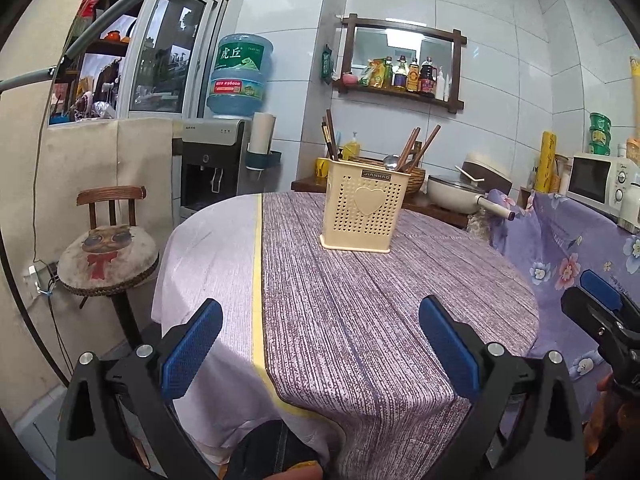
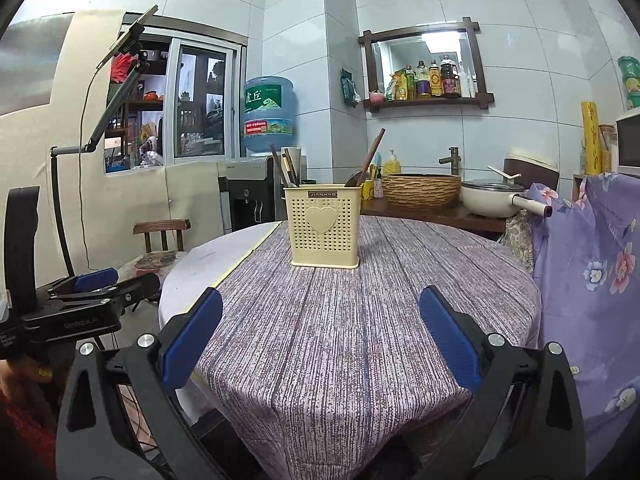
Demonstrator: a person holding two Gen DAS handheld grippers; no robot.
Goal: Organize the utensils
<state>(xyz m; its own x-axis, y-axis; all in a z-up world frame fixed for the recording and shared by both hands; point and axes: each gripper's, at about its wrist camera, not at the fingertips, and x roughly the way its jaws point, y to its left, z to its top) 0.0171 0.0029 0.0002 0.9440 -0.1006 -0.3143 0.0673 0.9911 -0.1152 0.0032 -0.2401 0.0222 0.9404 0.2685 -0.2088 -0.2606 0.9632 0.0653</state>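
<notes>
A cream perforated utensil holder (image 1: 365,210) with a heart on its front stands upright on the round table with a purple cloth (image 1: 360,300); it also shows in the right wrist view (image 2: 326,226). Brown chopsticks (image 1: 412,148) and a metal spoon (image 1: 391,162) stick out of it; chopsticks also show in the right wrist view (image 2: 370,158). My left gripper (image 1: 320,332) is open and empty, held at the table's near edge, well short of the holder. My right gripper (image 2: 320,328) is open and empty, also at the near edge.
A stool with a cartoon cushion (image 1: 108,256) stands left of the table. A water dispenser (image 1: 212,168) is behind it. A counter with a woven basket (image 2: 420,190) and a white pan (image 2: 492,198) lies beyond. A floral cloth (image 2: 592,280) hangs at the right.
</notes>
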